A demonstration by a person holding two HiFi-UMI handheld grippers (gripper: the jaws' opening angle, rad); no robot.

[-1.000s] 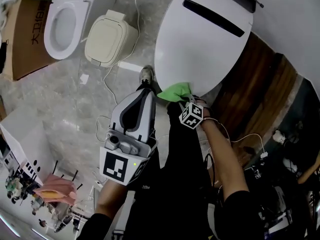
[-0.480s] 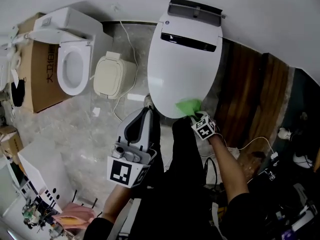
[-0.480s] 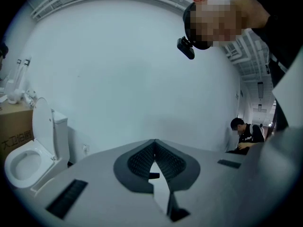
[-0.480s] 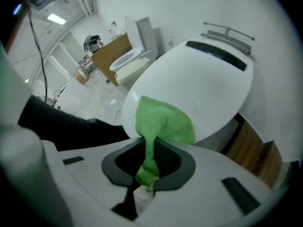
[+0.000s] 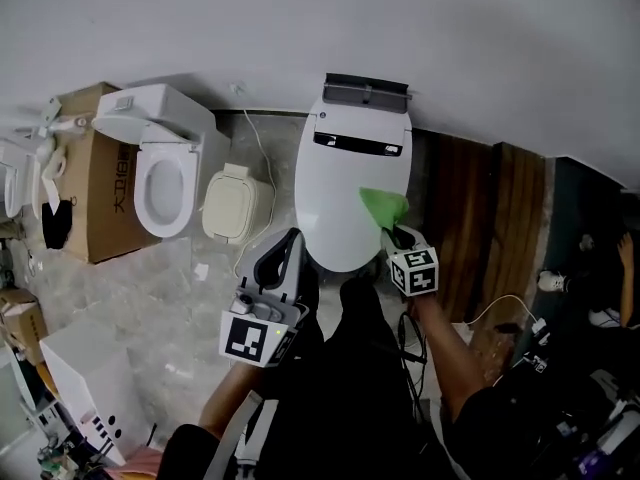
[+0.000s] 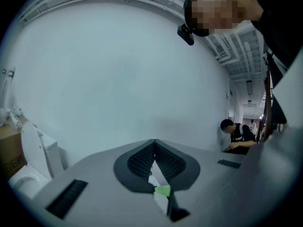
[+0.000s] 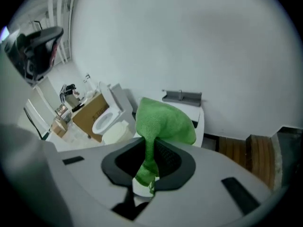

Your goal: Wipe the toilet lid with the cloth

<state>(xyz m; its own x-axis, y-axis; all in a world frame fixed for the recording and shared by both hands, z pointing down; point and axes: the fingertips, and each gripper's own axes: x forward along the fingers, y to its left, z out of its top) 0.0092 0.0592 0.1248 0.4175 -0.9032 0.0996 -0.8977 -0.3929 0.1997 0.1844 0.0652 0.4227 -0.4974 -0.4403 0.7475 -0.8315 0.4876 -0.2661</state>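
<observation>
Right tool (image 5: 394,231) had the green cloth (image 5: 383,206) pinched over the toilet lid's (image 5: 340,193) right side for wiping; left tool (image 5: 289,240) sat closed and empty by its front.

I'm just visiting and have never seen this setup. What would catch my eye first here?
The bright green cloth stands out, pinched in the right gripper over the right side of the closed white toilet lid. The left gripper is shut and empty near the lid's front edge. At the left, an open second toilet stands beside a cardboard box.
</observation>
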